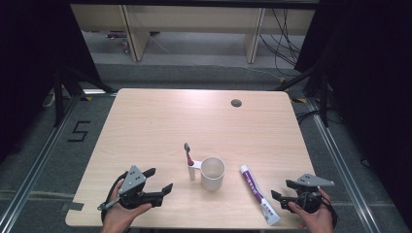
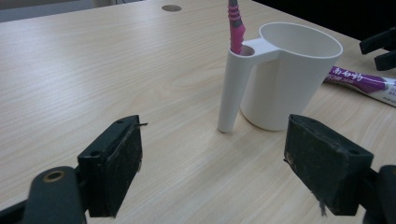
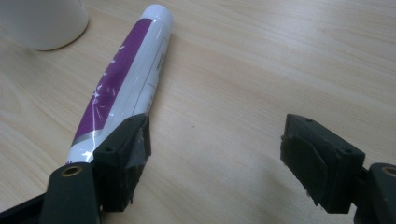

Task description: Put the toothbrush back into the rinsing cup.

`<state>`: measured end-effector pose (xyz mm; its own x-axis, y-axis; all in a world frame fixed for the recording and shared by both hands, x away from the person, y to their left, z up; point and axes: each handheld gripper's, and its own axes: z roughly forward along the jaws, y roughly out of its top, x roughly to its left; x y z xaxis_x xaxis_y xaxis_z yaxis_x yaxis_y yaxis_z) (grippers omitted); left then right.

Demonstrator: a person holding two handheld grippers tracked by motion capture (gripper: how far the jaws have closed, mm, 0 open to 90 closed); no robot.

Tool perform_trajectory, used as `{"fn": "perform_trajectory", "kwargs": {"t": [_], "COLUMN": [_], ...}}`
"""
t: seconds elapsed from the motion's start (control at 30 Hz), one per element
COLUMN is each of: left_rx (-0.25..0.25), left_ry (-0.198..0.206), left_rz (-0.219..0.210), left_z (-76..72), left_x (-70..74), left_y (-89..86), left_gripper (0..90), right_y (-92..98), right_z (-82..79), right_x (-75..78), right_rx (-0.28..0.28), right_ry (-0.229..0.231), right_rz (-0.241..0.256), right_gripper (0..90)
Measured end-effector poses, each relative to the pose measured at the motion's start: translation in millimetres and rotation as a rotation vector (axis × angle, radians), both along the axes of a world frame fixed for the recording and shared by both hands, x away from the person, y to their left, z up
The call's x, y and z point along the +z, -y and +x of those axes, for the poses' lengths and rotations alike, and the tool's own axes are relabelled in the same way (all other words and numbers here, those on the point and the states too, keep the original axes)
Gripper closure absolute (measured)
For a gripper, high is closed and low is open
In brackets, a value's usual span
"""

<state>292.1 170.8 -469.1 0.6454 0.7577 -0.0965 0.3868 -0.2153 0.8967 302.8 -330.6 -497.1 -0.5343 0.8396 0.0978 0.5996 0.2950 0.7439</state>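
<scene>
A white cup (image 1: pixel 213 173) (image 2: pixel 289 74) stands near the table's front middle. A pink toothbrush (image 1: pixel 188 154) (image 2: pixel 236 28) stands upright in the hollow handle on its left side. A white and purple toothpaste tube (image 1: pixel 259 194) (image 3: pixel 122 79) lies flat to the right of the cup. My left gripper (image 1: pixel 159 180) (image 2: pixel 212 168) is open, left of the cup, with nothing between its jaws. My right gripper (image 1: pixel 284 190) (image 3: pixel 215 158) is open just right of the tube's lower end; its left jaw stands beside the tube.
The light wooden table (image 1: pixel 160 121) has a round cable hole (image 1: pixel 236 103) at its back right. Its front edge runs just under both hands. Dark floor and wooden bench legs lie beyond the far edge.
</scene>
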Motion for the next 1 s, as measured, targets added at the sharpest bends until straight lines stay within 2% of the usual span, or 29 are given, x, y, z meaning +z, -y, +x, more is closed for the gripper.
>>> {"fn": "perform_trajectory", "kwargs": {"t": [0.33,0.5,0.6,0.63,0.7,0.73,0.9,0.93,0.97,1.0], "left_rx": [-0.028,-0.041,-0.049,-0.054,-0.058,-0.06,-0.068,-0.073,-0.069,-0.071], "left_ry": [0.001,-0.016,-0.018,-0.028,-0.027,-0.039,-0.052,-0.05,-0.058,-0.057], "left_rz": [0.002,0.036,0.022,0.038,0.034,0.05,0.06,0.061,0.07,0.071], "left_z": [-11.2,-20.8,-22.9,-25.6,-26.3,-29.1,-33.9,-35.7,-37.5,-38.5], "left_x": [-5.4,-9.0,-11.3,-12.2,-13.5,-14.7,-17.7,-18.8,-18.3,-18.7], "left_y": [4.3,6.7,8.3,8.0,8.3,7.8,7.6,6.9,6.2,5.7], "left_gripper": [18.9,18.8,18.9,18.9,18.9,18.9,18.8,18.8,18.8,18.8], "right_y": [0.2,0.0,0.0,0.1,0.1,0.7,2.5,2.8,0.9,2.6], "right_z": [-0.5,-0.4,-0.5,-0.3,0.0,-0.3,0.5,0.6,-1.1,0.1], "right_x": [0.5,0.3,0.3,0.1,-0.1,0.0,-1.3,-2.1,-2.3,-2.7], "right_rx": [-0.004,-0.003,-0.002,-0.003,0.0,-0.003,-0.006,-0.003,-0.019,-0.004], "right_ry": [0.001,0.0,-0.001,-0.001,-0.005,-0.005,-0.001,-0.004,-0.029,-0.015], "right_rz": [-0.002,-0.001,0.0,-0.001,0.003,0.0,-0.002,0.0,0.021,0.012], "right_gripper": [25.3,25.3,25.3,25.3,25.3,25.3,25.3,25.3,25.3,25.3]}}
